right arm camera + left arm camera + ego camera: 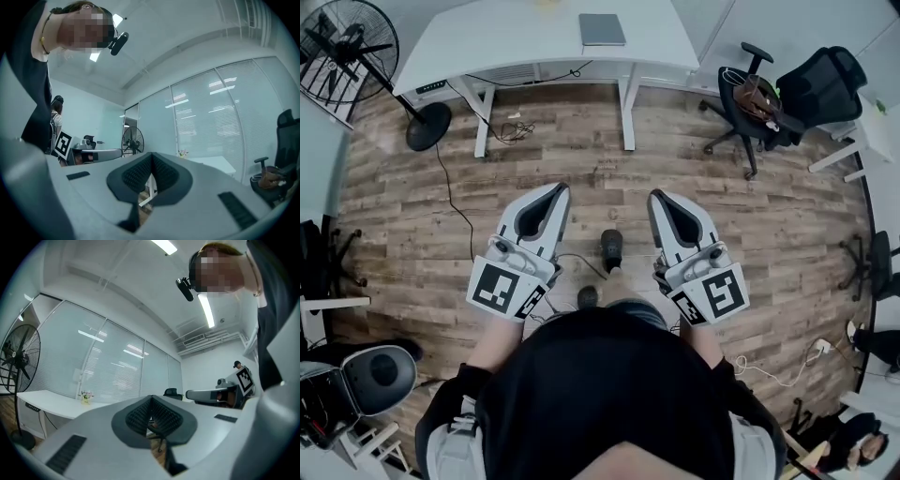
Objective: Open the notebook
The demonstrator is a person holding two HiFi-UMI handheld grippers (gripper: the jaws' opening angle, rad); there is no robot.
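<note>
Both left gripper [557, 191] and right gripper [660, 198] with fingers [138, 416] pressed together, empty; notebook [602, 29] on desk [487, 37] only in head view.

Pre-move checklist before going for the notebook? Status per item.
1. The notebook lies closed and flat on the desk: ok.
2. The left tool is empty, jaws together: ok.
3. The right tool is empty, jaws together: ok.
4. Tools within reach of the notebook: not ok; both are out over the floor, well short of the desk.
5. Which edge is the notebook's spine: cannot tell from here.
</note>
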